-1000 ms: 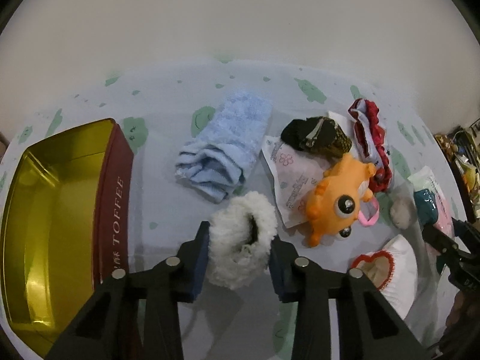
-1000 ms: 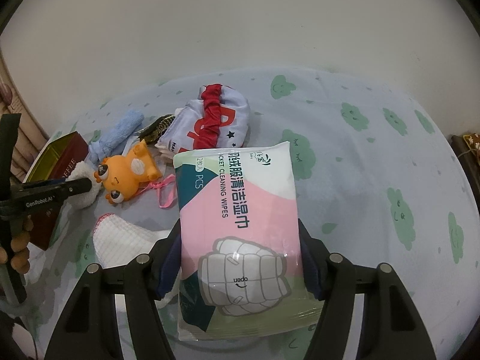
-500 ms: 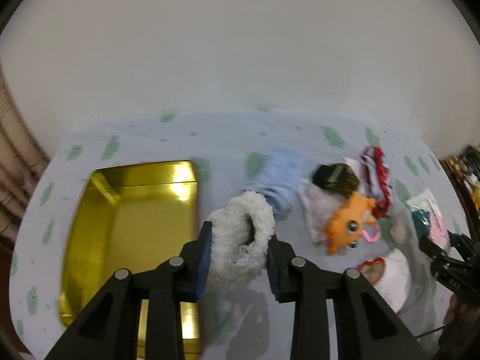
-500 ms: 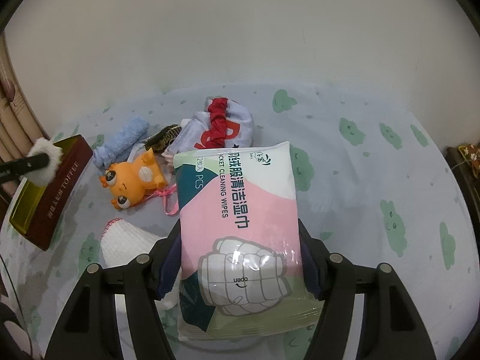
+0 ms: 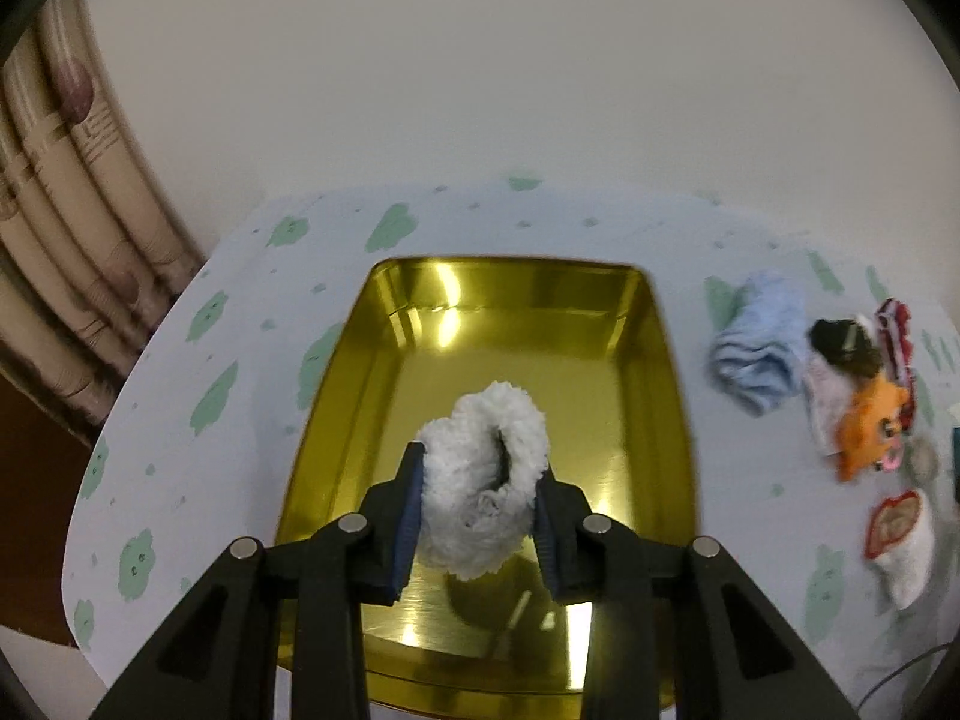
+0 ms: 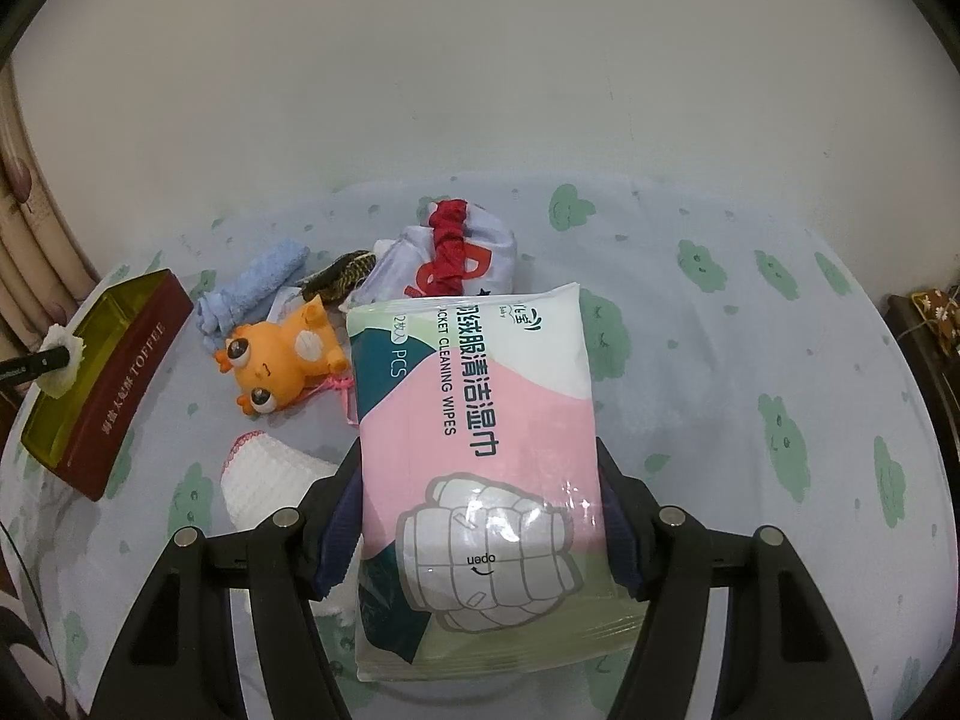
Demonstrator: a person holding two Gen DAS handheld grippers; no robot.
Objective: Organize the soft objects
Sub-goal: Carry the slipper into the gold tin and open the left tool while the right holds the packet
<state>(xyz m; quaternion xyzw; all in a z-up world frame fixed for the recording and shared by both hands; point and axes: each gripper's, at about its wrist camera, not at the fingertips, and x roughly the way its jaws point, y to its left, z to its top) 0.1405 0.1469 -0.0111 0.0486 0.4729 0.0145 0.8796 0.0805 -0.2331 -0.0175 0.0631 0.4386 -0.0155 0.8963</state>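
Note:
My left gripper (image 5: 477, 501) is shut on a fluffy white sock (image 5: 486, 480) and holds it above the gold inside of the toffee tin (image 5: 654, 360). In the right wrist view the same tin (image 6: 129, 378) stands at the far left, with the white sock (image 6: 63, 360) over it. My right gripper (image 6: 480, 516) is shut on a pack of cleaning wipes (image 6: 480, 420), pink, white and green, held above the tablecloth. On the cloth lie a blue towel (image 5: 759, 357), an orange plush toy (image 6: 279, 360), a red-trimmed white cloth (image 6: 462, 252) and a white knitted piece (image 6: 270, 480).
The round table's cloth (image 6: 750, 390) is pale blue with green cloud prints. A dark patterned item (image 6: 342, 273) lies between the blue towel and the red-trimmed cloth. A curtain (image 5: 66, 228) hangs beyond the table's left edge. Dark furniture (image 6: 927, 324) stands at the right.
My left gripper has carried the white sock leftwards from the cloth beside the tin to above the tin's inside. The right gripper has kept still with the wipes pack.

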